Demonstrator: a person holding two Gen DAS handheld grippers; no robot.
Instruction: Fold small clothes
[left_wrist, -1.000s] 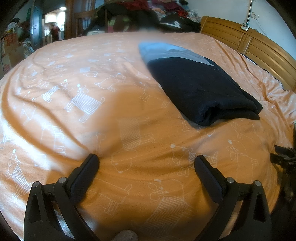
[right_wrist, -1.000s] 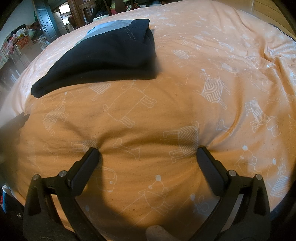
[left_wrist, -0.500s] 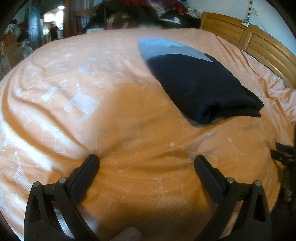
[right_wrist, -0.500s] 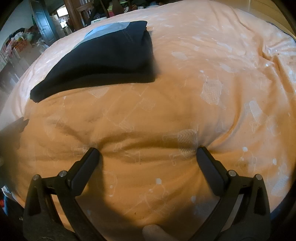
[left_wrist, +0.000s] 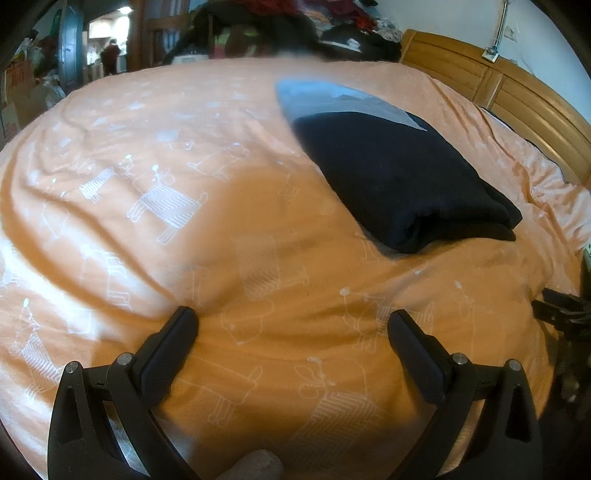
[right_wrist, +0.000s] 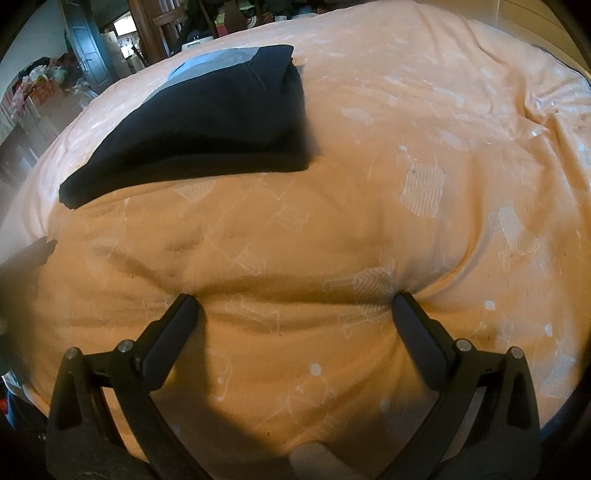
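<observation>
The folded dark garment (left_wrist: 399, 173) lies ahead-right of the left gripper (left_wrist: 291, 332) and ahead-left of the right gripper (right_wrist: 295, 314), both wide open, empty, on the bed (left_wrist: 184, 122).

Location: a bedroom in a lived-in home. Evidence: a bed (left_wrist: 258, 258) covered by an orange sheet with a white animal print, a wooden headboard (left_wrist: 517, 99) at far right, piled clothes (left_wrist: 295, 18) at the far edge, and a doorway (left_wrist: 107, 44) at far left.
</observation>
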